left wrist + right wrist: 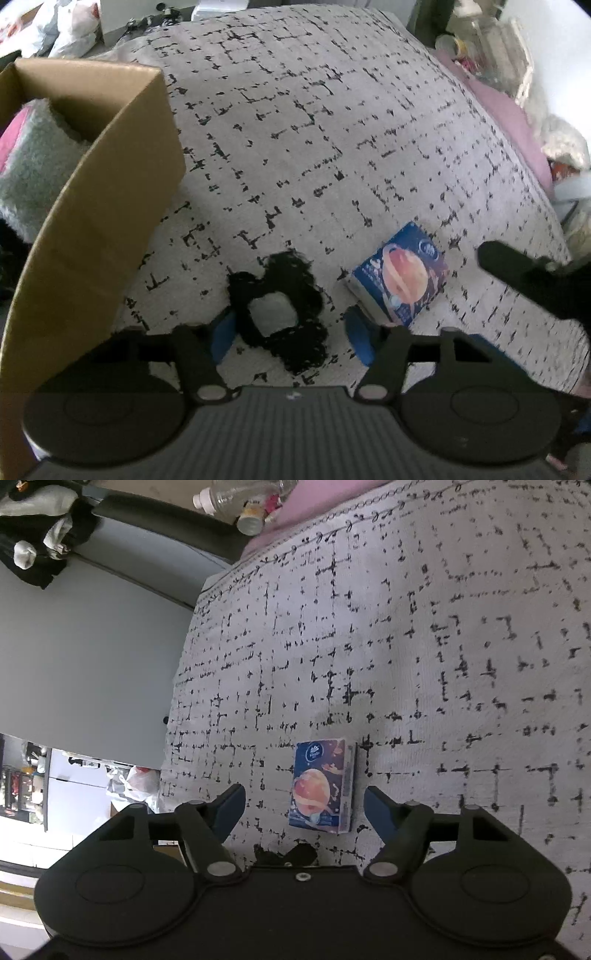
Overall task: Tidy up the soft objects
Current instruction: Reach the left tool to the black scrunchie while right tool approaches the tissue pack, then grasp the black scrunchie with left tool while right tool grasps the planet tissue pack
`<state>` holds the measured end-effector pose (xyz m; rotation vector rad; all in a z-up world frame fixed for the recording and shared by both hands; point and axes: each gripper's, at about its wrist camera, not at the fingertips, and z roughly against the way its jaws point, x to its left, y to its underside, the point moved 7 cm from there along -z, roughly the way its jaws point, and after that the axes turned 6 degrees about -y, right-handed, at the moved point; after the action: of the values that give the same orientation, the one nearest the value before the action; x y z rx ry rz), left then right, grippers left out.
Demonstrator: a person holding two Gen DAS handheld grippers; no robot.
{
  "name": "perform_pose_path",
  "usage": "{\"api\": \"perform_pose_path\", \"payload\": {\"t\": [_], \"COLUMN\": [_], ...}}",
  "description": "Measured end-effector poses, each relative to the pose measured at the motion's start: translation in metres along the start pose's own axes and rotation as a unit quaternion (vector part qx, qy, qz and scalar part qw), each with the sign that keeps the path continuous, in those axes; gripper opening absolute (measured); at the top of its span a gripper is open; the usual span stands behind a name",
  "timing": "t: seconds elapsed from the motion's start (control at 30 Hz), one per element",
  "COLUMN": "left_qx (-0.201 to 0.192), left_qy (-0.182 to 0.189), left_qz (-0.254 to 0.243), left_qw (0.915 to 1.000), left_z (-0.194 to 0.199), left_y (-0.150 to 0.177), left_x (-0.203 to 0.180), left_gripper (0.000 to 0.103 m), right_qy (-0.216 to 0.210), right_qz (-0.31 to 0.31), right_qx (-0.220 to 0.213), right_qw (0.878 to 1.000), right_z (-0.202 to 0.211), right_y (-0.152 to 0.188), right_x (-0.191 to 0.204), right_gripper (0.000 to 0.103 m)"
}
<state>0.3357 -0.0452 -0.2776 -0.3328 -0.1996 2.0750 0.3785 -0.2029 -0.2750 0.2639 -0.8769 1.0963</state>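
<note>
**Both grippers spread wide, nothing gripped**

Left gripper [290, 332]: blue fingers [223, 334] wide apart, straddling the black fuzzy scrunchie [282, 306]. Scrunchie lies flat on the grey black-flecked rug [314, 147], between the fingers; left finger looks to be touching or just beside its edge, can't tell which. Right finger stands clear of it.

Right gripper [304, 808]: fingers [231, 808] also wide, tissue pack [323, 786] lying flat on the rug between them, closer to the right finger, touching neither. Blue pack with a pink planet print.

In the left wrist view the tissue pack sits just to the right of the scrunchie, and the right gripper's dark body shows at the right edge.

Cardboard box [92, 206] stands open on the rug left of the scrunchie, near but apart. Inside: grey fluffy item [33, 173], something pink beside it.
</note>
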Motion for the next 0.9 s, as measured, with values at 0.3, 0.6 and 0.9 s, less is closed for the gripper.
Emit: {"api": "perform_pose_path", "payload": {"t": [0.3,0.6,0.9], "left_qx": [-0.001,0.007,0.021], "left_qy": [0.023,0.037,0.052], "left_qz": [0.018,0.033,0.034], "left_qw": [0.9996,0.9987,0.9979], "left_z": [0.0,-0.001,-0.008], "left_y": [-0.006,-0.009,-0.02], "left_x": [0.005,0.009,0.014], "left_gripper": [0.038,0.037,0.033], "right_qy": [0.032,0.084,0.122], "right_qz": [0.007,0.053,0.148], "right_qx": [0.013,0.01,0.006], "right_qw": [0.999,0.995,0.981], "right_z": [-0.027,-0.046,-0.061], "right_y": [0.007,0.012,0.014], "right_x": [-0.002,0.002,0.016], "right_gripper": [0.069,0.07,0.067]}}
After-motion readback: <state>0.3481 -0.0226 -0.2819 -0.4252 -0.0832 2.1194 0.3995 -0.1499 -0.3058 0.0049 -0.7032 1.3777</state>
